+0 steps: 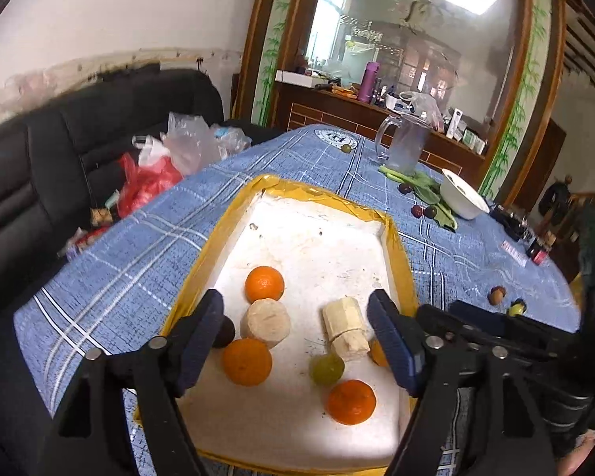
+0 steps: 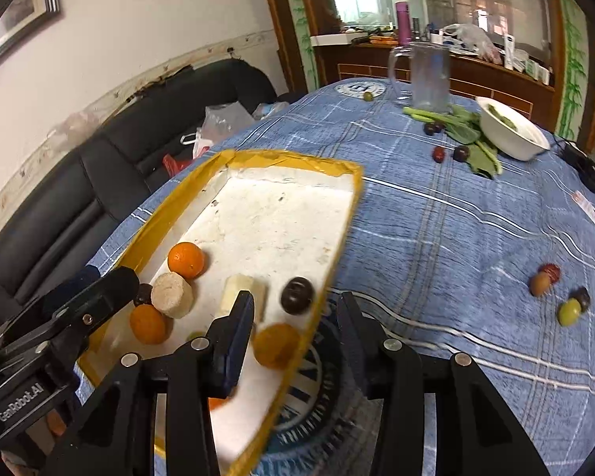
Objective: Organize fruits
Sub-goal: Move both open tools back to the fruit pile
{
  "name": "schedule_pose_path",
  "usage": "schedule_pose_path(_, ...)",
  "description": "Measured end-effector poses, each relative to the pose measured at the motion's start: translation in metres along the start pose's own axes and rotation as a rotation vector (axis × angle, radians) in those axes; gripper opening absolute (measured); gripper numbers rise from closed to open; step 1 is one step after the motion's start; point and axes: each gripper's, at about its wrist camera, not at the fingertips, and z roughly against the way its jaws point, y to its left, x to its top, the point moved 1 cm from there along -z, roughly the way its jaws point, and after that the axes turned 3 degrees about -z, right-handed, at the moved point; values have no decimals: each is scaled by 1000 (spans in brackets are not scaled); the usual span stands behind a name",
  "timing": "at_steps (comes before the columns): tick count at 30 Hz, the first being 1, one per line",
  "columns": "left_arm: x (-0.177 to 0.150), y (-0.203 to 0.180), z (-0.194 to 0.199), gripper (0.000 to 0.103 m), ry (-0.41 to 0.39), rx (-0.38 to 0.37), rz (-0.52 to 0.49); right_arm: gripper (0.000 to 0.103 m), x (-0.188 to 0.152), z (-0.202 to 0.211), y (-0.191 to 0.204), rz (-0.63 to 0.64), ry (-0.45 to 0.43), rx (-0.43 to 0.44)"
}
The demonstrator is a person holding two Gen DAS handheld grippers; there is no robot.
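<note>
A white foam tray with a yellow rim [image 1: 317, 194] [image 2: 281, 158] lies on the blue plaid tablecloth. It holds several oranges [image 1: 264, 283] [image 2: 185, 260], two pale peeled chunks [image 1: 265, 322] [image 2: 172, 295], a green fruit [image 1: 326, 369] and a dark plum [image 2: 296, 295]. My left gripper [image 1: 295, 341] is open and empty above the tray's near half. My right gripper [image 2: 295, 337] is open and empty over the tray's right rim. Loose small fruits [image 2: 543, 279] [image 2: 571, 309] lie on the cloth at the right.
A clear jug [image 2: 430, 77], leafy greens [image 2: 468, 135], a white bowl [image 2: 511, 133] and more dark fruits [image 2: 450, 154] stand at the far side. A green fruit [image 2: 368, 96] lies far back. A black sofa with plastic bags [image 1: 170, 150] is at the left.
</note>
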Motion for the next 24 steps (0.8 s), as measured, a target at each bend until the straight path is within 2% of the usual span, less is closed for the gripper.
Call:
schedule_pose_path(5,-2,-29,10,79,-26,34,-103,54,-12,17,-22,-45,-11,-22)
schedule_pose_path(11,-6,-54,15,80,-24,25,-179,54,-24,27,-43,-70,-4,-48)
schedule_pose_path(24,-15,-88,13,81,12,22,-251,58,-39,42,-72,-124,-11,-59)
